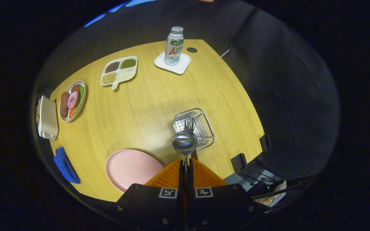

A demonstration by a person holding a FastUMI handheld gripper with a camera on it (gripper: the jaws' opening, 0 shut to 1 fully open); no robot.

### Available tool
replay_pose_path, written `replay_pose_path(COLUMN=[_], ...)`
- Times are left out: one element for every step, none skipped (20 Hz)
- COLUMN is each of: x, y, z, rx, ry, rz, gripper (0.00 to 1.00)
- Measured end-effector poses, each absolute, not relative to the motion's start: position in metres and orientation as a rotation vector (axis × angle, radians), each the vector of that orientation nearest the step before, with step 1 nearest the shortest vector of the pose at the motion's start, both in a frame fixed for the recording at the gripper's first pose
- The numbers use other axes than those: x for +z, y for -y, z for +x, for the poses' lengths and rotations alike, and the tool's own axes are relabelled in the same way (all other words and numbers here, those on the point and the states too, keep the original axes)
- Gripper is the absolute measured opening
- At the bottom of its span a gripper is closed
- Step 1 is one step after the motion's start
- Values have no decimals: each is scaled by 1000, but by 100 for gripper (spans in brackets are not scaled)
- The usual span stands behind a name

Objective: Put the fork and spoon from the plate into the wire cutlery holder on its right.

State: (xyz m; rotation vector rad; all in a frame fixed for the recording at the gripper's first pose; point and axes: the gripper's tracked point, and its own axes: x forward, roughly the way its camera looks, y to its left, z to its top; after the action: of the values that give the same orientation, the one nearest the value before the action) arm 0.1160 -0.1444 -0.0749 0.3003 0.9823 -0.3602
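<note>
My gripper (185, 166) is shut on the handle of a metal spoon (185, 142), whose bowl sticks up just ahead of the fingertips. The spoon hangs high over the near edge of the wire cutlery holder (204, 128), which stands on the wooden table. A metal fork (189, 124) stands inside the holder, tines up, just beyond the spoon bowl. The pink plate (128, 166) lies bare to the left of the fingers and left of the holder.
Far across the table stand a bottle (174, 45) on a white coaster, a divided tray of beans (119, 71), a plate of food (72, 100) and a white box (47, 117). A blue cloth (64, 165) lies left of the pink plate. The table edge runs just right of the holder.
</note>
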Motion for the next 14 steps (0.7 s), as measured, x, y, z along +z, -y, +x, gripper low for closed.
replay_pose_path(x=[-76, -77, -78, -79, -80, -82, -84, -87, -89, -92, -94, -95, -96, -98], y=[148, 152, 155, 159, 163, 167, 170, 171, 173, 175, 177, 176, 177, 176], z=[118, 120, 122, 124, 126, 128, 131, 135, 138, 141, 143, 147, 150, 152], rx=[-362, -362, -361, -361, -360, -359, -354, -347, -339, -329, -320, -308, -294, -288], ry=[-983, -984, -987, -991, -994, -996, -997, -1000, -1001, -1002, -1003, -999, -994, -987], rz=[307, 312, 315, 318, 318, 319, 326, 334, 341, 348, 361, 379, 399, 416], gripper=[6, 6, 6, 6, 6, 6, 6, 6, 6, 6, 6, 6, 6, 6])
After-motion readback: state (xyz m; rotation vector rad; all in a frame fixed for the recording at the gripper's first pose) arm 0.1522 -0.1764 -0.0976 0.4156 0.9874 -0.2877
